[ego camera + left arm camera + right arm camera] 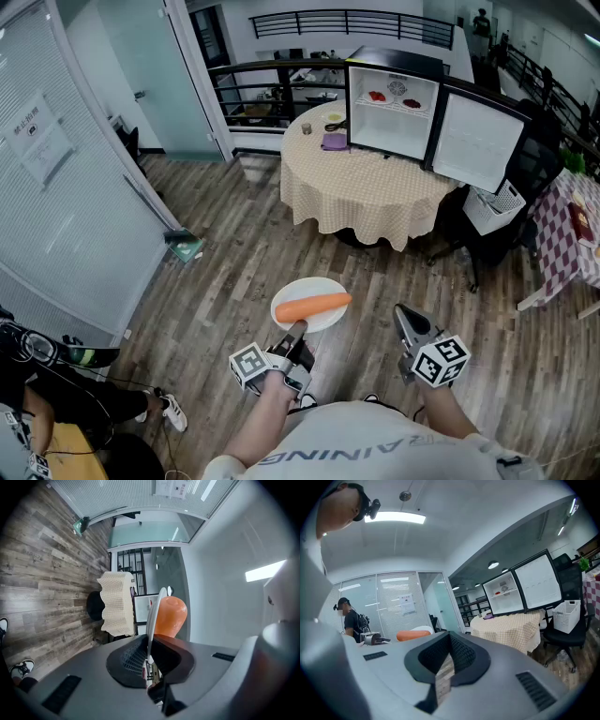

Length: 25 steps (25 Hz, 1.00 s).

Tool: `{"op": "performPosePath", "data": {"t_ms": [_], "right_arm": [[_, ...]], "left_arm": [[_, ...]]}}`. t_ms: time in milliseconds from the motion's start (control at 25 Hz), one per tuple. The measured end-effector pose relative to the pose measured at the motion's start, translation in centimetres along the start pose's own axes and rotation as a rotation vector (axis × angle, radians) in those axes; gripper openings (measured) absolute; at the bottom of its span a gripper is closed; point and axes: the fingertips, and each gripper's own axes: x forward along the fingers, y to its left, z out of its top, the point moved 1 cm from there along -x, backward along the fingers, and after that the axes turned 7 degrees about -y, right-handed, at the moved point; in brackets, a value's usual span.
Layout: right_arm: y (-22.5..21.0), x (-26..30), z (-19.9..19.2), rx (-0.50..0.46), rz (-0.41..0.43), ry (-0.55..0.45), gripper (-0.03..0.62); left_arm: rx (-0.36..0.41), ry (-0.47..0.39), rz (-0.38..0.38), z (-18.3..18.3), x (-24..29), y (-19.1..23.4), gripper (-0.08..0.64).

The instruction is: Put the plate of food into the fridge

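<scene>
The left claw (296, 330) is clamped on the near rim of a white plate (323, 286) carrying a carrot (312, 306), held level above the wooden floor (234, 253). The right claw (405, 317) hangs beside it, jaws together and empty. Well ahead, the open fridge (394, 103) stands on a round tabletop (356, 178) covered with a checked cloth.

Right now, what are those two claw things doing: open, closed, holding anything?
Left gripper: closed on the rim of the white plate, which carries a carrot.
Right gripper: closed, holding nothing.
</scene>
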Motion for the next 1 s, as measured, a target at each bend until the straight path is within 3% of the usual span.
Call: {"op": "performPosePath", "data": {"t_ms": [480,680,1000], "right_arm": [[1.0,-0.1,-0.4,-0.001,0.007,0.014,0.021],[1.5,-0.1,-0.2,0.039,0.031,-0.027,0.021],[3.9,1.6,-1.7,0.051,-0.036,-0.004,0.021]], "left_arm": [[-0.020,-0.002,-0.011,0.1,-0.7,-0.1,0.025],[-0.027,0.001,-0.009,0.3,-1.2,0.2,0.025],[-0.024,0.029,-0.004,3.2,-2.7,0.5,0.025]]}}
